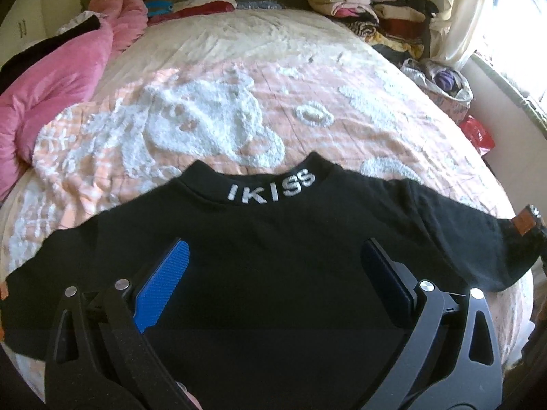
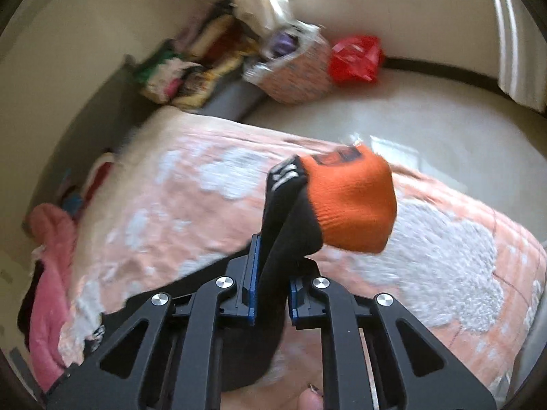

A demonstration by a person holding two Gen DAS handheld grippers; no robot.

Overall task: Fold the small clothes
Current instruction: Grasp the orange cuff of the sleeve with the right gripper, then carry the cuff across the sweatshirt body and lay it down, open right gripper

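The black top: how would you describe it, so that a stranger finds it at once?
On the bed with the peach and white cover, it lies spread flat at the near edge, below the open left gripper. The black top alone bears silver letters IKISS on its collar and orange cuffs; the right gripper holds one sleeve.

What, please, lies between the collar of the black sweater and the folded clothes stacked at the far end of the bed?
Only bare peach floral bedspread separates black sweater from clothes stack, per left wrist view.

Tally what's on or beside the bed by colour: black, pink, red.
Black: 1, the black top, right sleeve held in the right gripper.
Pink: 1, the pink blanket.
Red: 1, the red bag.
Total: 3.
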